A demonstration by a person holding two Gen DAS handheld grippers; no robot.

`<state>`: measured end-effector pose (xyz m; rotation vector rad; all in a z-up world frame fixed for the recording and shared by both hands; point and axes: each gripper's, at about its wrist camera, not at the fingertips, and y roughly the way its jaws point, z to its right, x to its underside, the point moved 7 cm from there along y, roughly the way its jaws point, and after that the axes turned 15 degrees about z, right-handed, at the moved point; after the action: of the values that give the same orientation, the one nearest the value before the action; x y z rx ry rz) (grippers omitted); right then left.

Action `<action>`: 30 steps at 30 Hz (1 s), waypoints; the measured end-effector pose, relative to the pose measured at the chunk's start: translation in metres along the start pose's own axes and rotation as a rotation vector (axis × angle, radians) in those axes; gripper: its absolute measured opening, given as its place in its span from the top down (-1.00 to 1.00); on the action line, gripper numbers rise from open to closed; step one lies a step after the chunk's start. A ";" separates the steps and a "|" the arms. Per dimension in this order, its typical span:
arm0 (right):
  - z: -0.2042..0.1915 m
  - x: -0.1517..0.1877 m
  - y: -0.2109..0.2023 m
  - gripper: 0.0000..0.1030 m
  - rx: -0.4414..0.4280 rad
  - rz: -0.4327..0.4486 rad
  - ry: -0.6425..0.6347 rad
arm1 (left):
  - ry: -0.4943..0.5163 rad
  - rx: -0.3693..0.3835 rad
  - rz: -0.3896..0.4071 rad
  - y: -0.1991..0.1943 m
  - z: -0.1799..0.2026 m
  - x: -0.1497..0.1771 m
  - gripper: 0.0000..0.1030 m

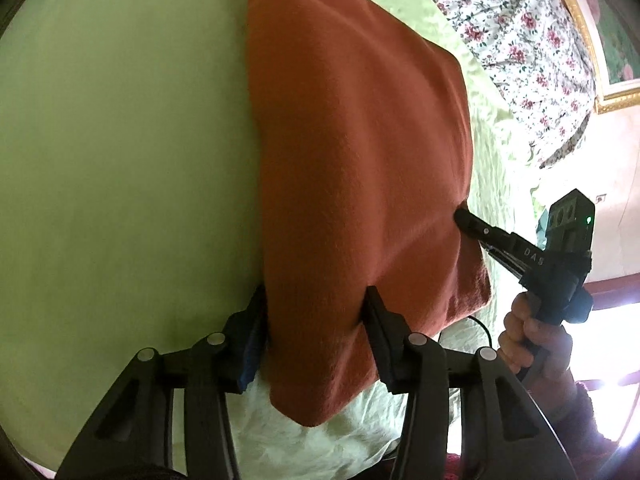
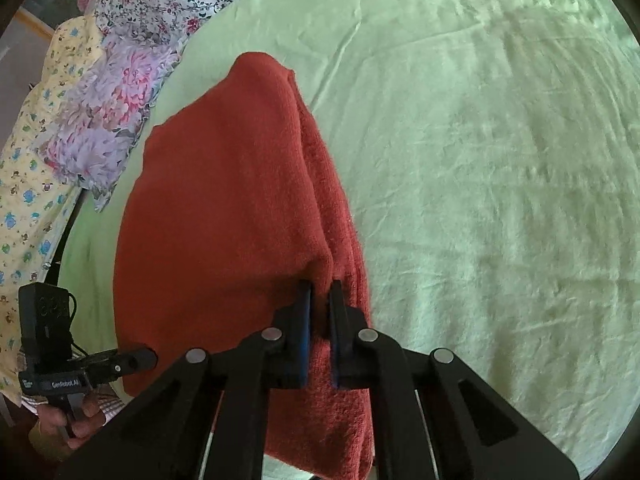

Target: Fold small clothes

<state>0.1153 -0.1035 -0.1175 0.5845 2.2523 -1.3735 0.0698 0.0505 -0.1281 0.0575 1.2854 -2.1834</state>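
A rust-red knitted garment [image 1: 360, 152] lies on a bed covered with a pale green sheet [image 1: 120, 140], and both grippers have hold of its near edge. The left gripper [image 1: 316, 312] has its jaws spread fairly wide with a thick bunch of the cloth filling the gap between them, so it looks to be gripping several layers at once. The right gripper [image 2: 320, 304] has its jaws drawn close together, pinching a thinner fold of the same garment [image 2: 224, 220] at the edge nearest the open stretch of sheet [image 2: 500, 180].

The piece already looks folded at least once. From the right wrist view a doubled edge runs up its length, with one layer lying over another, and the outline is a compact block rather than a spread-out shirt or jumper. No sleeves or neckline show, so I cannot tell what kind of garment it is.

As a judgement, the work is past its early stage: the cloth is gathered into a narrower shape, and what seems left is one more fold, bringing the held end over the far end, then smoothing it flat. Flowered pillows [image 2: 132, 92] and bedding [image 1: 516, 40] are heaped at the head of the bed, just beside the garment's far end.
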 end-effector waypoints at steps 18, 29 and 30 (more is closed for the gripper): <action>-0.005 -0.034 -0.049 0.56 -0.042 0.119 0.071 | 0.095 -0.107 0.143 -0.050 0.003 -0.039 0.07; -0.058 -0.095 0.016 0.56 -0.128 0.093 0.020 | 0.116 -0.088 0.239 -0.012 0.030 -0.132 0.07; -0.058 -0.099 0.023 0.56 -0.129 0.089 0.021 | 0.109 -0.101 0.246 -0.002 0.030 -0.143 0.07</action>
<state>0.2002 -0.0549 -0.0541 0.6489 2.2822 -1.1752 0.1939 0.0945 -0.0640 0.2829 1.3692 -1.9263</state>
